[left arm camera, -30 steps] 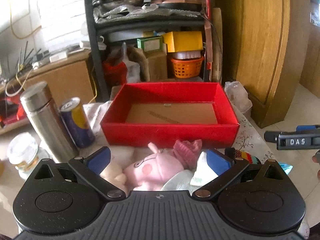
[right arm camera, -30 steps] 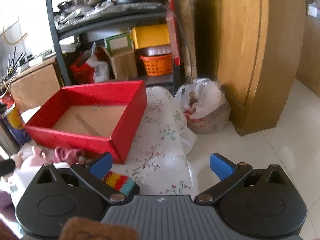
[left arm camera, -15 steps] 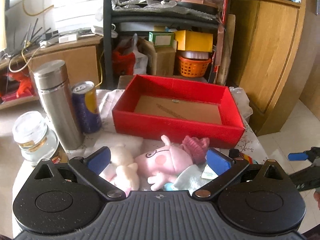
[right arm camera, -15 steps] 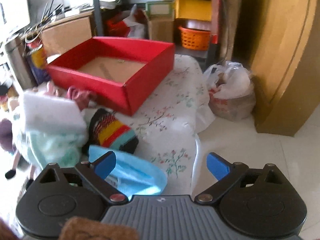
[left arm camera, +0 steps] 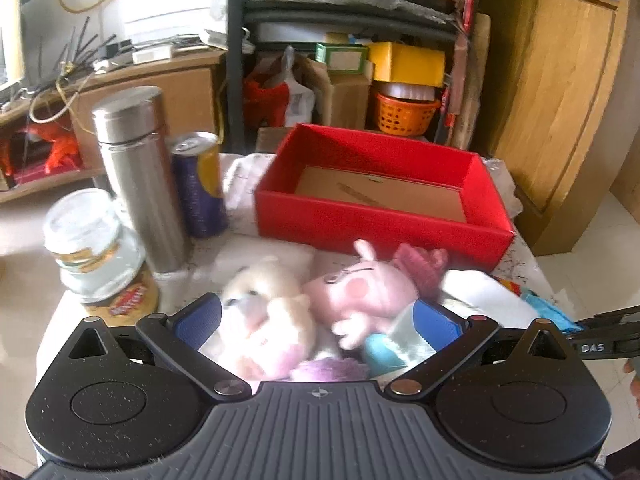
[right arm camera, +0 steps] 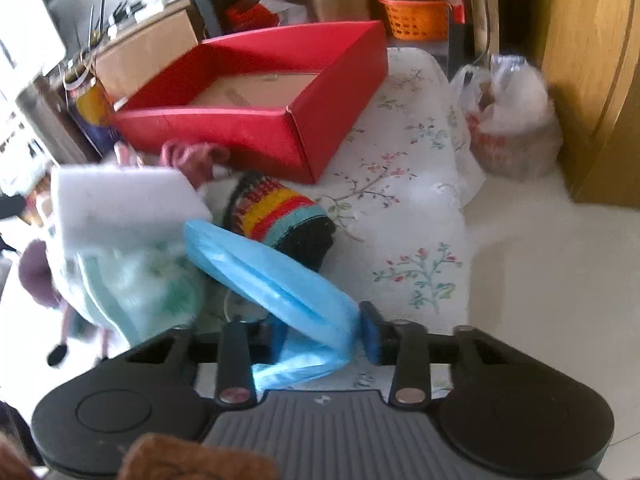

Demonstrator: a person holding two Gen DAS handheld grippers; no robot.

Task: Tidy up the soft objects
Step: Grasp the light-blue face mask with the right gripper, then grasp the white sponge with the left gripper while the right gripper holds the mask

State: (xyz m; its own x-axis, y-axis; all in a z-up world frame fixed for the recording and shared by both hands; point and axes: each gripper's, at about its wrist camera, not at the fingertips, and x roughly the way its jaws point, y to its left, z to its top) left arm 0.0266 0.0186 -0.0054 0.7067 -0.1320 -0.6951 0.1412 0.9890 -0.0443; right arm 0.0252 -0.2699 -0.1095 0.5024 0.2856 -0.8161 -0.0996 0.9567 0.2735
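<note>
A red box (left arm camera: 380, 220) with a bare cardboard bottom stands on the flowered cloth; the right wrist view also has the red box (right arm camera: 240, 132). In front of it lie a pink pig plush (left arm camera: 360, 292) and a cream plush (left arm camera: 268, 308). My left gripper (left arm camera: 318, 316) hangs open just above them. My right gripper (right arm camera: 324, 336) is closing, with the crumpled blue plastic bag (right arm camera: 264, 268) pinched between its pads. Beside the bag lie a striped knitted piece (right arm camera: 276, 204), a white sponge (right arm camera: 120, 200) and a pale green pack (right arm camera: 140, 284).
A steel flask (left arm camera: 140, 176), a drink can (left arm camera: 198, 184) and a glass jar (left arm camera: 96, 256) stand left of the box. A filled plastic bag (right arm camera: 508, 120) sits on the floor by a wooden cabinet (left arm camera: 560, 100). A cluttered rack (left arm camera: 344, 60) stands behind.
My right gripper tipped down over the table's near corner and its jaws went from wide open to closed on the blue bag. My left gripper drifted sideways; the plush toys now lie between its fingers.
</note>
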